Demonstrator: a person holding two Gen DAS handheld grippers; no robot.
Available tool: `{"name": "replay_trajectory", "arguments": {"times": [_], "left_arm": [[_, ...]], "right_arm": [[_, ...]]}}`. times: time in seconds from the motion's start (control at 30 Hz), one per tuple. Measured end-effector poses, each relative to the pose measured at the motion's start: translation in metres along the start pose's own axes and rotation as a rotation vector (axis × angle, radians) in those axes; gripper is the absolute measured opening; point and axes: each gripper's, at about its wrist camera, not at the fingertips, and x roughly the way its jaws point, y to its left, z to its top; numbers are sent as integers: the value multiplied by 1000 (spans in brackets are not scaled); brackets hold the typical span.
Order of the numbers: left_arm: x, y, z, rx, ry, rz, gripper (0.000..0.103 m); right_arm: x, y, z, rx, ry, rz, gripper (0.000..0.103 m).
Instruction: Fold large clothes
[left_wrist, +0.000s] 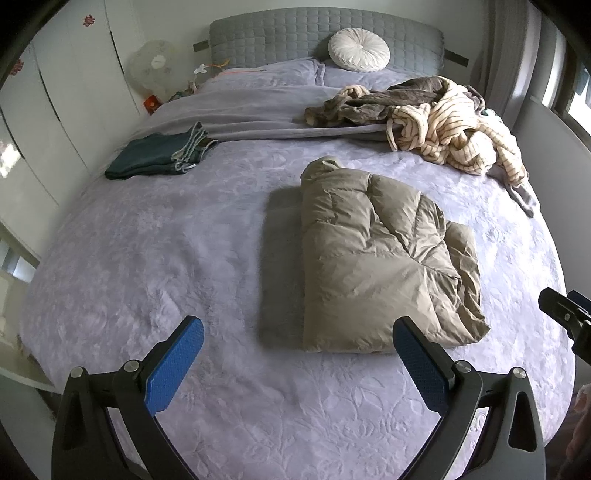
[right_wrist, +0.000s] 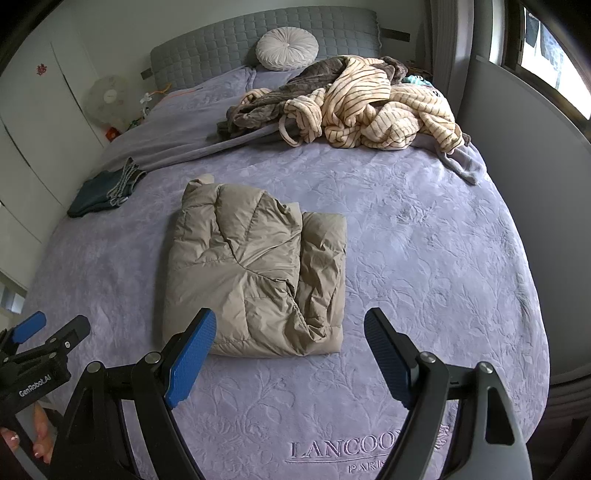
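A beige puffer jacket (left_wrist: 384, 258) (right_wrist: 258, 273) lies folded into a thick rectangle in the middle of the lavender bed cover (left_wrist: 166, 251) (right_wrist: 424, 240). My left gripper (left_wrist: 297, 334) hovers open over the cover just in front of the jacket's near edge, nothing between its blue pads. My right gripper (right_wrist: 290, 325) also stands open, its left pad just over the jacket's near edge, holding nothing. The right gripper's tip shows at the right edge of the left wrist view, and the left gripper (right_wrist: 48, 328) at the lower left of the right wrist view.
A heap of striped cream and grey-brown clothes (left_wrist: 443, 118) (right_wrist: 362, 107) lies at the far right of the bed. Folded dark green clothes (left_wrist: 159, 155) (right_wrist: 103, 188) sit far left. A round white cushion (left_wrist: 358, 50) leans on the grey headboard. A fan (left_wrist: 153, 68) stands by the wardrobe.
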Motion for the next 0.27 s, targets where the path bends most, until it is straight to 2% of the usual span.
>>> {"name": "replay_trajectory", "arguments": {"times": [0.27], "left_arm": [[-3, -4, 2, 16, -16, -5, 102]], "right_arm": [[1, 1, 1, -2, 3, 3, 84]]}}
